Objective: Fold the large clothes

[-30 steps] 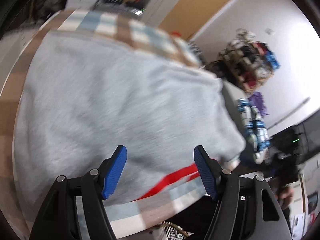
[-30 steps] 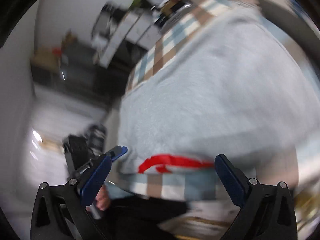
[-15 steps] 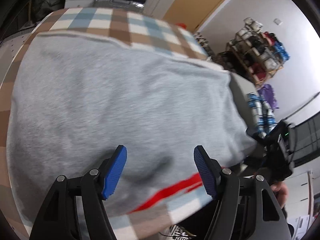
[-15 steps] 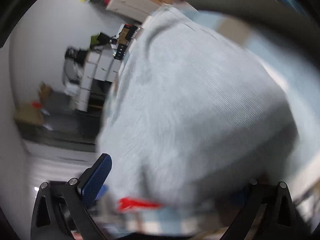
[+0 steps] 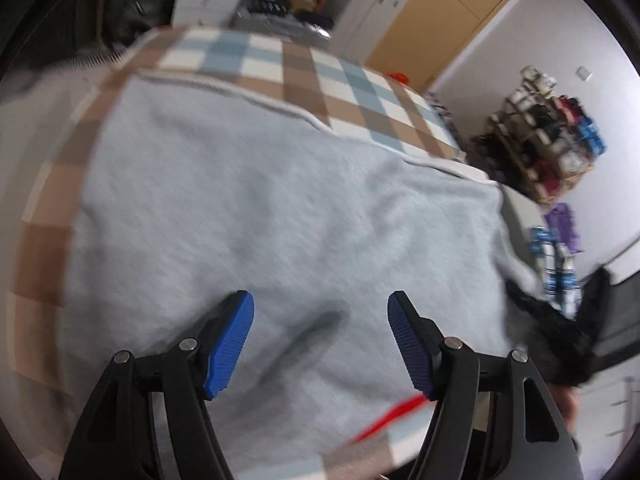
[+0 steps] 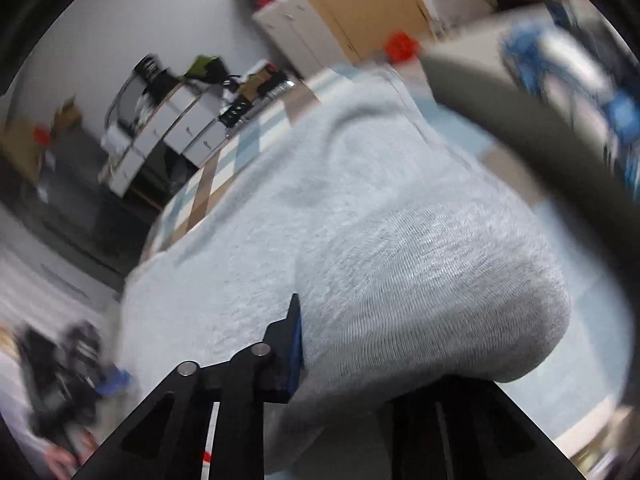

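- Here, a checked cloth (image 5: 304, 68) in tan, pale blue and white covers the work surface, its squares showing along the far edge and down the left side in the left wrist view.
- A large light-grey garment (image 5: 280, 208) lies spread flat over most of that cloth, its far hem running as a pale ridge across the checks; in the right wrist view the same grey garment (image 6: 360, 208) fills the middle of the frame, one fold bulging up close to the lens.
- Behind the surface, white drawer units (image 6: 168, 128) and a tan cupboard door (image 5: 436, 20) line the far wall, and a shelf rack (image 5: 548, 148) crowded with small goods stands against the white wall at right.
- The left gripper (image 5: 320, 332) hangs over the near part of the garment with its blue pads (image 5: 230, 344) spread wide apart, nothing between them; a dark crease in the fabric sits in the gap below.
- The right gripper (image 6: 340, 364) is buried in the grey cloth: only its left finger with the blue pad (image 6: 294, 356) shows, pressed against a thick fold that wraps over the spot where the other finger would be. The fold is bunched between the two black finger mounts and the claw appears to be pinching it.
- A red strip (image 5: 384, 420) runs along the near edge of the surface, just below the left gripper's right finger.
- A small red object (image 6: 400, 46) sits beyond the far end of the surface, blurred.
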`<state>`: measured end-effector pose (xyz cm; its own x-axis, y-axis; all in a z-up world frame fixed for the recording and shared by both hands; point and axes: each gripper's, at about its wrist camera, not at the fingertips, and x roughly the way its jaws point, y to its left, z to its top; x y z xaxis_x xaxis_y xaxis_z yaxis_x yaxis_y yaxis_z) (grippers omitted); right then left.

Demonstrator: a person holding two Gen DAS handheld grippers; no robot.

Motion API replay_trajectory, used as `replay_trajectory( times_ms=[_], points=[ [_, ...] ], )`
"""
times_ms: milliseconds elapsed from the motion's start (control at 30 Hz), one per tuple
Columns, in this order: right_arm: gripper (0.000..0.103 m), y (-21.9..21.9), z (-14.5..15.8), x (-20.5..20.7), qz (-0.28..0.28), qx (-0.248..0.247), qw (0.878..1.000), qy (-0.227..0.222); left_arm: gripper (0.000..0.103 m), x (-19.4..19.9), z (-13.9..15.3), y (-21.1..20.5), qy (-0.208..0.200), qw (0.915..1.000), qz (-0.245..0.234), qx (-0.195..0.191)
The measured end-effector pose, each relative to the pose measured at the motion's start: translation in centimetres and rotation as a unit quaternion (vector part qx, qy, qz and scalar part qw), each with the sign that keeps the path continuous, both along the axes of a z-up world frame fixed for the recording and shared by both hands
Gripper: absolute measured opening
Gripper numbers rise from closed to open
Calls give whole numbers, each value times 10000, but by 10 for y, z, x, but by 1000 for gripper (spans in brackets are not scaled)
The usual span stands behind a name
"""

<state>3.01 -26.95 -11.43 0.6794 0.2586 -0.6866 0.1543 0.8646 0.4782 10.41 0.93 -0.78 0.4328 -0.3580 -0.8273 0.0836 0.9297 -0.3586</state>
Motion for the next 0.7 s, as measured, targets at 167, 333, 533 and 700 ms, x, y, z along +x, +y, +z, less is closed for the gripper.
replay_trajectory(
  times_ms=[167, 333, 533, 700],
  points=[
    [14, 1, 18, -15, -51, -454, 9981, -417, 65, 5, -21, -15, 295, 9991, -147, 283],
    [7, 7, 37, -30, 67, -1246, 9894, -742, 65, 4, -17, -45, 210, 9959, -681, 549],
    [7, -22, 16, -27, 289, -393, 9987, -151, 65, 6, -17, -61, 168, 9932, -938, 663],
    [8, -67, -15, -16, -127, 1781, 9830, 434, 65, 12, -15, -37, 336, 9955, -886, 55]
  ],
)
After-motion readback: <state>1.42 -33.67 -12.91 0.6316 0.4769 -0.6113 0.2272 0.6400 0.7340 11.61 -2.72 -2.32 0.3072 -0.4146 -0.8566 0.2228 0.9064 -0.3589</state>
